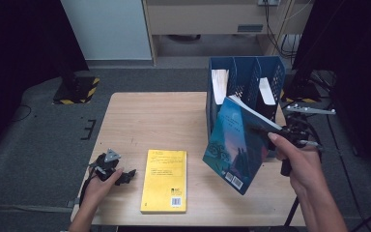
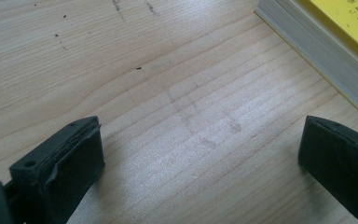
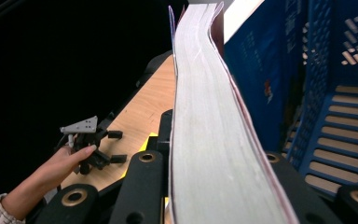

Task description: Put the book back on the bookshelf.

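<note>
Jaws R: right gripper (image 1: 265, 131) is clamping the blue book (image 1: 236, 145) by its page edge, pads pressing both sides; in the right gripper view the page block (image 3: 214, 140) is running up between the jaws.
Jaws L: left gripper (image 1: 121, 176) is sitting w/ jaws spread wide, nothing between them, bare wood under them in the left gripper view; left hand (image 1: 99, 186) is resting on it at the near left corner.
Blue book: is hanging tilted in the air, off the table, just in front of the blue file rack (image 1: 244, 82), its top corner near the rack's left slot.
Yellow book (image 1: 164, 180): is lying flat, near centre, untouched; its edge (image 2: 317, 51) is showing just beside the left gripper.
Progress: judging approx halfway – one book is lifted and heading for the rack, not yet slotted; yellow book is waiting.
Rack: is standing at the far right of the table; white papers (image 1: 219, 83) are sitting in two slots.
Surface: light wood table (image 1: 145, 121), a few dark specks and faint scuffs.
Room: grey carpet, dark curtains left and right, a hazard-striped base (image 1: 79, 90) far left, cables far right.
</note>
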`<state>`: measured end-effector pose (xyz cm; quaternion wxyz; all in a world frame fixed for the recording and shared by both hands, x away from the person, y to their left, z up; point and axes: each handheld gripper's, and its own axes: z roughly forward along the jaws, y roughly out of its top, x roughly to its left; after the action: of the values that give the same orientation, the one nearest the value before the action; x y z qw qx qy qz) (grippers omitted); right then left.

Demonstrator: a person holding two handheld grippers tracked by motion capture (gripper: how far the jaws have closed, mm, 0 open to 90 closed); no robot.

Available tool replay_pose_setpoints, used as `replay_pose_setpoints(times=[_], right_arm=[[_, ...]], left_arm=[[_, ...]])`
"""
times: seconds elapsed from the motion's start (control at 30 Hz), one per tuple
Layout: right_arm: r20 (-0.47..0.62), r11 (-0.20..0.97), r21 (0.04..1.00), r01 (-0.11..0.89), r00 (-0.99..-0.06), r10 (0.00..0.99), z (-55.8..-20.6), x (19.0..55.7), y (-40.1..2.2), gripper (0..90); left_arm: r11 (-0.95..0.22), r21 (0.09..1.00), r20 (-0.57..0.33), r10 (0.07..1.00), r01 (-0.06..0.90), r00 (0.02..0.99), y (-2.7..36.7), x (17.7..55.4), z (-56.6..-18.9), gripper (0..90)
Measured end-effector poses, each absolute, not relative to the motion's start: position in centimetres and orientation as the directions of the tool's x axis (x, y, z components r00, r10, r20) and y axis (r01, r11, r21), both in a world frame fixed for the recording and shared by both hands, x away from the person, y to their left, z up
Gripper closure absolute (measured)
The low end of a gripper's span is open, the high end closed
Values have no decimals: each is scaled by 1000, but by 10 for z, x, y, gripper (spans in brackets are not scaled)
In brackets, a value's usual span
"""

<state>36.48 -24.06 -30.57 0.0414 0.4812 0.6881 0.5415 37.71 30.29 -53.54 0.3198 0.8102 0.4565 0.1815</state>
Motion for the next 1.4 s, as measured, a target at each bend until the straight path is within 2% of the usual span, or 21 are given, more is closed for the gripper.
replay_pose_setpoints(times=[0.67, 1.4], right_arm=[[466, -118, 790, 602, -463, 754, -268, 382, -273, 734], [420, -122, 794, 595, -393, 818, -259, 410, -277, 734]], left_arm=[[-379, 685, 2, 855, 623, 518, 303, 377, -536, 0], [-374, 688, -1, 856, 621, 517, 303, 377, -536, 0]])
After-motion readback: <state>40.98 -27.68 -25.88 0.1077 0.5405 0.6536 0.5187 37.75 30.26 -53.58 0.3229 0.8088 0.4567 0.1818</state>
